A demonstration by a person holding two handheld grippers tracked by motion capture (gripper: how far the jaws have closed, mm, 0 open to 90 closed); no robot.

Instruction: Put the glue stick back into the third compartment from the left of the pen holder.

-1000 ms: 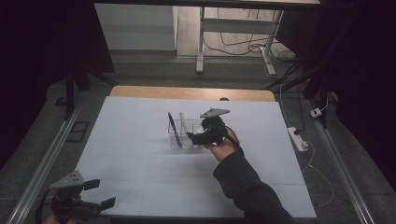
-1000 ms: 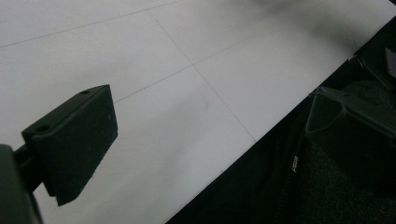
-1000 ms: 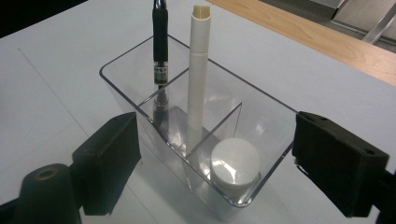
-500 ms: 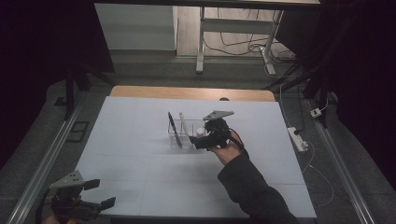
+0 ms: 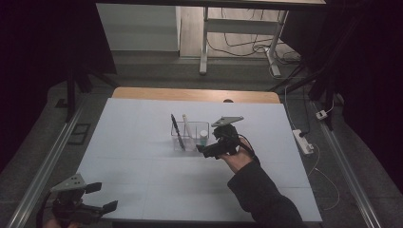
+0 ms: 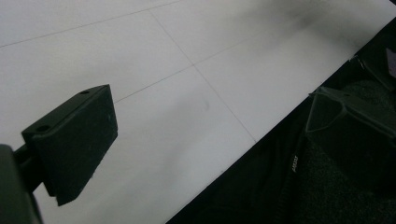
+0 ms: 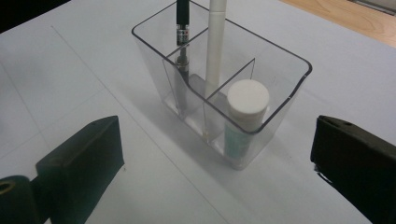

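A clear plastic organizer (image 7: pixel 280 70) with inner dividers stands on the white table (image 5: pixel 142 156). It holds a black pen (image 7: pixel 182 28), a white pen (image 7: pixel 215 42) and a white-capped tube (image 7: pixel 247 100), each upright in its own compartment. My right gripper (image 7: pixel 217 149) stands open just in front of the organizer (image 5: pixel 190 135), jaws wide apart, touching nothing. In the high view the right gripper (image 5: pixel 205 150) sits at the organizer's near right corner. My left gripper (image 5: pixel 104 196) hovers open over the table's near left corner, empty; in its own view the left gripper (image 6: pixel 210 121) spans the table edge.
A power strip (image 5: pixel 304 141) lies on the floor just past the table's right side. A wooden strip (image 5: pixel 195 95) runs along the far edge. Dark cloth (image 6: pixel 289 186) lies below the near edge. Wide bare table surface surrounds the organizer.
The right gripper has drawn back slightly toward the person, away from the organizer. The left gripper has stayed almost still.
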